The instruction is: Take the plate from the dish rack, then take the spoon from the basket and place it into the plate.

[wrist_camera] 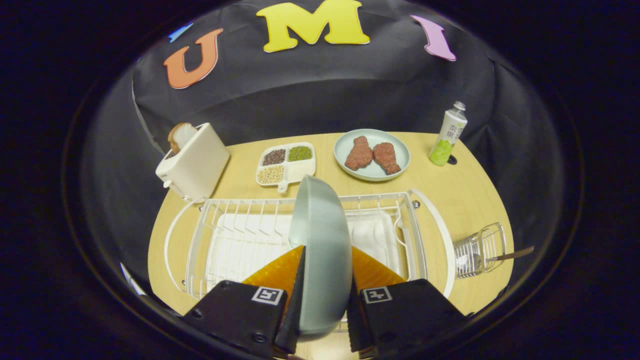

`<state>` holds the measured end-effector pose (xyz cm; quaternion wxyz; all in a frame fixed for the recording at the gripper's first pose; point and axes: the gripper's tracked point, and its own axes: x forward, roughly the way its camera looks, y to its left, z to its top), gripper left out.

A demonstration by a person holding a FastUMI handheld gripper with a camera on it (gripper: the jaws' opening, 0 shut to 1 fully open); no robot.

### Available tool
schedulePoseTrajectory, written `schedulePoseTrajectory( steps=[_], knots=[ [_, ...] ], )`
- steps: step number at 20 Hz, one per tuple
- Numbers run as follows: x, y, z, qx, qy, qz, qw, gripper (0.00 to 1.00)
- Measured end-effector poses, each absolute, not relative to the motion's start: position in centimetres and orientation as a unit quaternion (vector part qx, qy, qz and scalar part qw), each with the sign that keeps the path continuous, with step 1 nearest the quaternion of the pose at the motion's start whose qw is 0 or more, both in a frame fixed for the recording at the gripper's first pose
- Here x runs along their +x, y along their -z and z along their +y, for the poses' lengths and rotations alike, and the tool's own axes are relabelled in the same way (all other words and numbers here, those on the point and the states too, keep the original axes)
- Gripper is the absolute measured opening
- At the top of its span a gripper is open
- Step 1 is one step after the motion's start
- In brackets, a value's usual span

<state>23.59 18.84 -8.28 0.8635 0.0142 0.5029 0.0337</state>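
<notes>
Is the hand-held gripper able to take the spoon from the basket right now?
Probably not yet. The hand-held gripper is shut on the plate above the rack, so its fingers are occupied. The spoon lies apart in the basket, with nothing covering it.

Plate [322, 250] lower rim hidden between claw [324, 280] fingers, bottle [448, 134] label illegible

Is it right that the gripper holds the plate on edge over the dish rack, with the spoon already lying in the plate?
Not quite. The gripper does hold the plate on edge over the dish rack, but the spoon is still in the basket beside the rack, as the gripper view shows.
</notes>
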Motion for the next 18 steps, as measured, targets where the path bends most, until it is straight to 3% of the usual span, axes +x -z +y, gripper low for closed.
schedulePoseTrajectory(
  steps=[7,10,18],
  knots=[
    [24.8,5.3,17.5,-0.053,0.034,0.473,0.879,0.35],
    [24.4,3.2,17.9,-0.07,0.03,0.454,0.888,0.34],
    [16.4,1.6,17.7,0.056,-0.11,0.428,0.895,0.34]
  ],
)
